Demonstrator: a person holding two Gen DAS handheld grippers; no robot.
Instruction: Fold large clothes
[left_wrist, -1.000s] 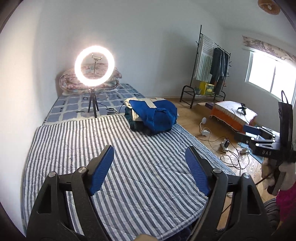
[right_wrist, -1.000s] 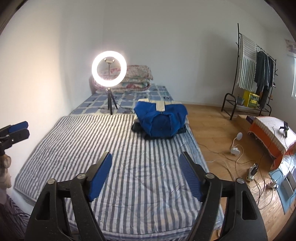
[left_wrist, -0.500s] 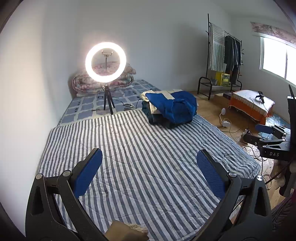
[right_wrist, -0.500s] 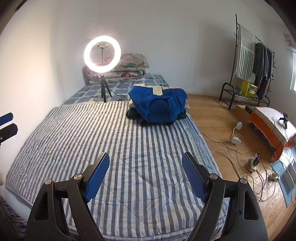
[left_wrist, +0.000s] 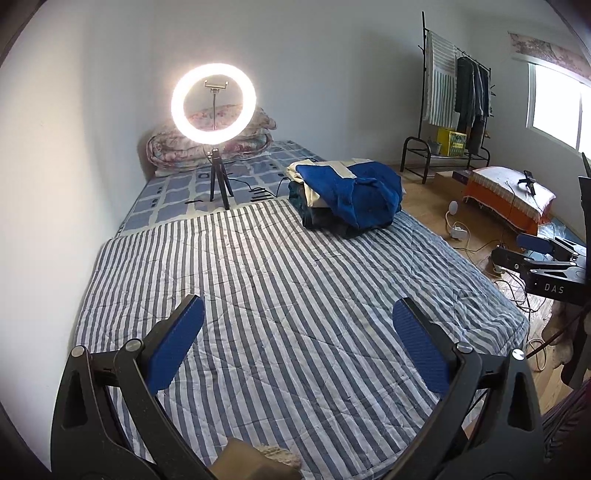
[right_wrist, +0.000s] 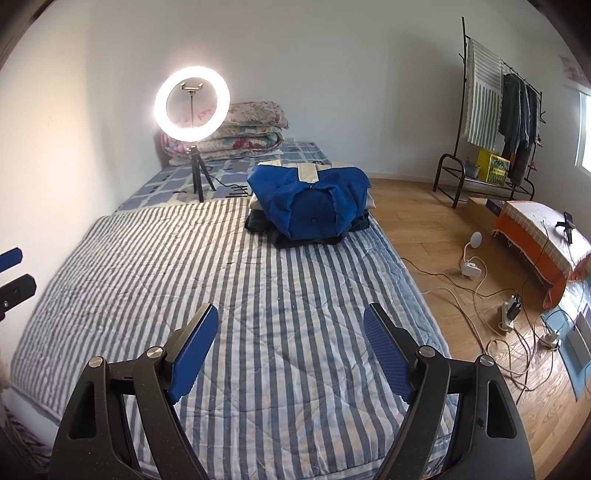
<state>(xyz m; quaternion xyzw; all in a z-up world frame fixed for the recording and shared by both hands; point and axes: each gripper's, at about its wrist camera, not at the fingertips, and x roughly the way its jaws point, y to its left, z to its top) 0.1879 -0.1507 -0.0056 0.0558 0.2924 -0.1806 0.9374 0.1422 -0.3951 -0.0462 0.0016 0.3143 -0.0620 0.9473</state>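
**Bedroom folding station: holdings, largest to smallest**

While both tools hang above the near end of the bed, neither holds anything.

Striped quilt (right_wrist: 303, 295): covers the bed from the near edge to the checked sheet (left_wrist: 177, 195) beyond. Broad, flat and bare over most of its area, giving ample room to spread a garment. Wall along the left side; drop to the wooden floor (right_wrist: 436, 229) along the right, where trailing cables (right_wrist: 491, 295) lie.

Pile of clothes (right_wrist: 310, 214): sits at the far right of the quilt, near the floor-side edge. Blue garment (left_wrist: 354, 192) on top, cream and dark pieces beneath. It looks loosely bundled rather than squared; whether it awaits folding or is a finished stack cannot be settled. Judged soft, limp, bulky and moderately light; likely to sag and slide off the edge if dragged. Best taken at a hem, shoulder seam or the cream collar band.

Ring light (right_wrist: 192, 103): on a small tripod upon the checked sheet, left of the pile; easily knocked over.

Left gripper (left_wrist: 295, 343): fingers spread wide, empty.

Right gripper (right_wrist: 291, 350): fingers spread wide, empty.
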